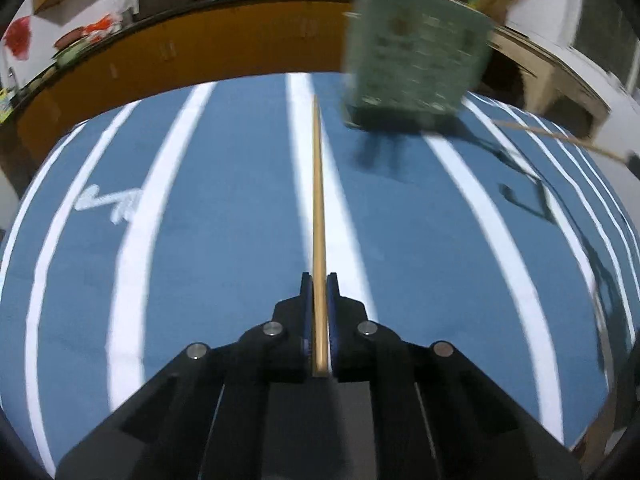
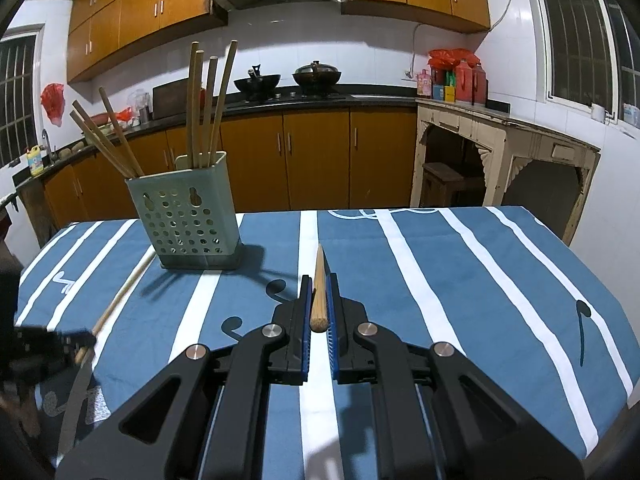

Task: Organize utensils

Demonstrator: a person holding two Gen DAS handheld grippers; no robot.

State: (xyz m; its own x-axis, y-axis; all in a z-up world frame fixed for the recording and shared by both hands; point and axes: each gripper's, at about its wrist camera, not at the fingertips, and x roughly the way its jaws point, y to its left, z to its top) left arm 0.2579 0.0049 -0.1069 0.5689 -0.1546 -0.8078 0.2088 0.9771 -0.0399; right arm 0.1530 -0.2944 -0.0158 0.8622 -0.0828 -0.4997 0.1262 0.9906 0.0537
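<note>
My left gripper [image 1: 319, 280] is shut on a wooden chopstick [image 1: 318, 208] that runs straight forward above the blue striped tablecloth [image 1: 224, 216]. The green perforated utensil holder [image 1: 416, 64] stands ahead to the right, blurred. My right gripper [image 2: 319, 282] is shut on another wooden chopstick [image 2: 319, 288], its tip pointing forward. In the right wrist view the holder [image 2: 188, 216] stands at the left on the table with several chopsticks [image 2: 208, 108] upright in it. The left gripper [image 2: 52, 344] shows at the far left with its chopstick [image 2: 124, 292].
The table with the blue and white cloth [image 2: 480, 280] ends at the far and right edges. Kitchen counters with woks [image 2: 316, 74] and orange cabinets [image 2: 312, 160] lie behind. A pale side table [image 2: 500, 148] stands at the right.
</note>
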